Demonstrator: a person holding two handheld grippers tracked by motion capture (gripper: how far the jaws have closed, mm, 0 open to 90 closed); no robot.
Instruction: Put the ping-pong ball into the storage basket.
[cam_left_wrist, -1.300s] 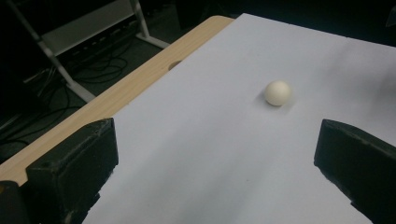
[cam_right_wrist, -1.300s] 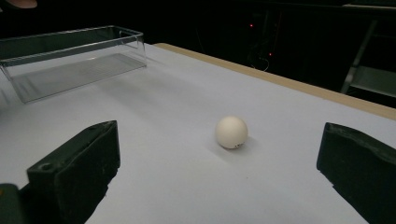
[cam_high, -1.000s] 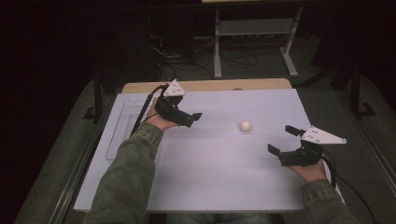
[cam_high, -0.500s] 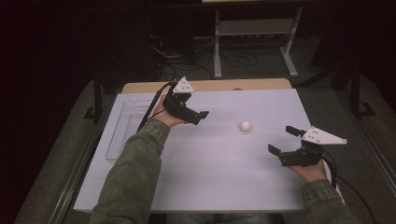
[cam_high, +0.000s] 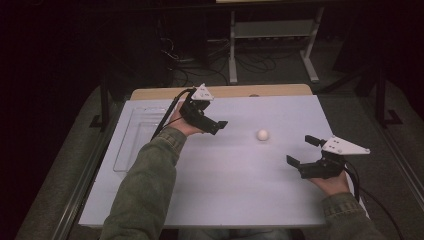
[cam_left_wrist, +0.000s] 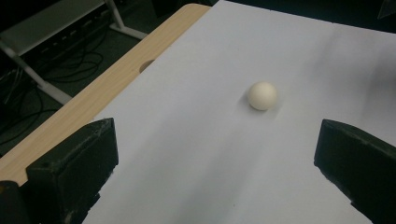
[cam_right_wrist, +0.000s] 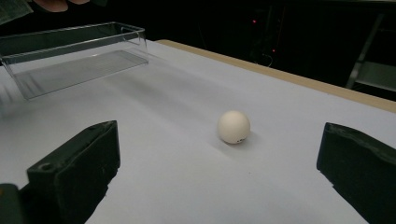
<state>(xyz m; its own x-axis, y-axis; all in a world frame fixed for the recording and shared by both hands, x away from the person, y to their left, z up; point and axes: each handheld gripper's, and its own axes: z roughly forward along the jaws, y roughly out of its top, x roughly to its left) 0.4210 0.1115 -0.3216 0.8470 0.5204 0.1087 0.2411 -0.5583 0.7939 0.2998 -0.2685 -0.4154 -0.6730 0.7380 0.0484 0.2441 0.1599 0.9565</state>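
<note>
A clear plastic tray (cam_high: 134, 145) is lying flat near the left edge of the table (cam_high: 235, 200), its long side running along that edge. A white sheet is covering nearly all of the table, leaving a strip of bare wood (cam_high: 260, 91) showing along the far edge. Beyond that edge, a white metal stand (cam_high: 272, 30) and loose cables (cam_high: 187, 57) are sitting on the dark floor.

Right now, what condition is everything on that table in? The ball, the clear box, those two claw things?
White ball: resting on the white sheet, free, between the two grippers.
Clear tray: upright at the table's left side, with nothing in it.
Left gripper: jaws wide open, holding nothing, pointed at the ball.
Right gripper: jaws wide open, holding nothing, also facing the ball.
White sheet: flat over the table.
</note>
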